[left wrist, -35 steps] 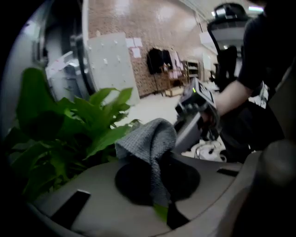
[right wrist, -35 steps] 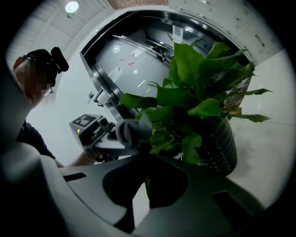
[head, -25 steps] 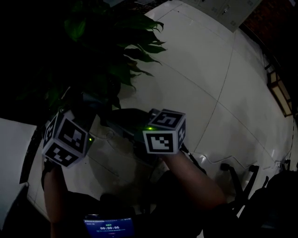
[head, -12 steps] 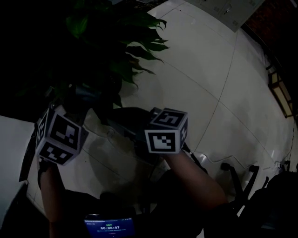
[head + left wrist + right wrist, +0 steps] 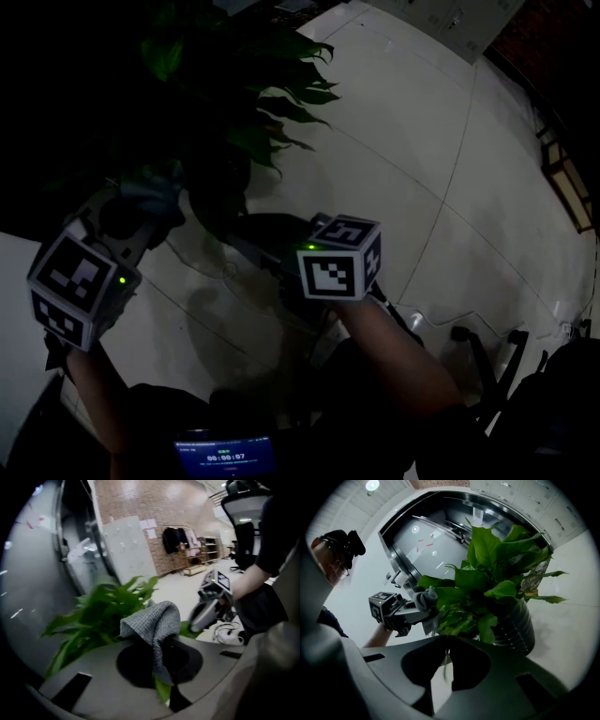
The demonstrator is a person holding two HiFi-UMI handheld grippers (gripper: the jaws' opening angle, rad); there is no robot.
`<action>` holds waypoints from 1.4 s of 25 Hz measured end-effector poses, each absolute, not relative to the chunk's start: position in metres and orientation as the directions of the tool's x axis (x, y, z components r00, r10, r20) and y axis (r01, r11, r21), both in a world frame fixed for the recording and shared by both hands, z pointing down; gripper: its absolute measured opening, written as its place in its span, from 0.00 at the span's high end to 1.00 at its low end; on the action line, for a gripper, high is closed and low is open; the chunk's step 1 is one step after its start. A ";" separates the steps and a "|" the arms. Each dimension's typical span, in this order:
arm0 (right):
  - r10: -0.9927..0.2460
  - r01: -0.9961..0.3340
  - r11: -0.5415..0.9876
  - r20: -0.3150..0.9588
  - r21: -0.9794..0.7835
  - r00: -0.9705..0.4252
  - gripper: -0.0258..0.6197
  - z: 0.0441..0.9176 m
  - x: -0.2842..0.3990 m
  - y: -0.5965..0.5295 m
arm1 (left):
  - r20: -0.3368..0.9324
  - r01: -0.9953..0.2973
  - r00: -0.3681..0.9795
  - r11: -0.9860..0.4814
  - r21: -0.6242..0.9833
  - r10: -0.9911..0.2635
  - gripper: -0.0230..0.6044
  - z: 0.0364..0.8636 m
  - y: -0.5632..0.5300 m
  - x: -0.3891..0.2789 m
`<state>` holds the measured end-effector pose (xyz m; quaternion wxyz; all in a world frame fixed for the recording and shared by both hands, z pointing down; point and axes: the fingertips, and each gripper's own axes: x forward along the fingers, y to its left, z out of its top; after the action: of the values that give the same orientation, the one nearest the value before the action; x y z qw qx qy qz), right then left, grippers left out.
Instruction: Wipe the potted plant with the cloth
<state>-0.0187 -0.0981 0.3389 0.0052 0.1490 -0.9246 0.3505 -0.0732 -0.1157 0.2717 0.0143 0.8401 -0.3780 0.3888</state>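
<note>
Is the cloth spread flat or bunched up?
Bunched: the cloth folds over itself in a hump, its lower end pinched in the shut left tool.

Cloth (image 5: 151, 623): grey woven fabric, waffle-textured, matt. Leaf (image 5: 485, 545): smooth, waxy green. Pot (image 5: 516, 629): dark, ribbed, slight sheen. Floor (image 5: 412, 159): smooth, pale, semi-gloss.

Now a white cube (image 5: 80, 291) with black square markers is seen on the left gripper (image 5: 161, 681), and a matching cube (image 5: 339, 270) on the right gripper (image 5: 446, 660), with a small green light (image 5: 122, 279) shown lit beside each. Both gripper bodies are seen as smooth dark grey shells, each cut with a rounded black hollow behind the jaws. A dark short sleeve (image 5: 276, 531) is worn on the right arm, and what may be a dark headset (image 5: 342, 541) is made out on the head.
</note>
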 end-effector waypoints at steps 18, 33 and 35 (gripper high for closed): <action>-0.304 -0.231 0.586 0.053 -0.777 -0.951 0.54 0.330 -0.073 -0.078 | 0.546 -0.846 0.330 -0.498 -0.192 -0.770 0.92 0.225 -0.120 -0.162; -0.299 -0.084 0.623 -0.137 -0.778 -0.945 0.95 0.310 -0.121 -0.097 | 0.611 -0.688 0.368 -0.647 -0.328 -0.701 0.92 0.255 -0.118 -0.131; -0.242 -0.076 0.626 -0.101 -0.776 -0.965 0.95 0.315 -0.121 -0.086 | 0.635 -0.646 0.366 -0.677 -0.353 -0.680 0.92 0.263 -0.116 -0.126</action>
<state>-0.1205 -0.0856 0.3150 -0.0981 0.0886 -0.8962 0.4235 -0.1259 -0.1158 0.2627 -0.0218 0.8262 -0.4014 0.3946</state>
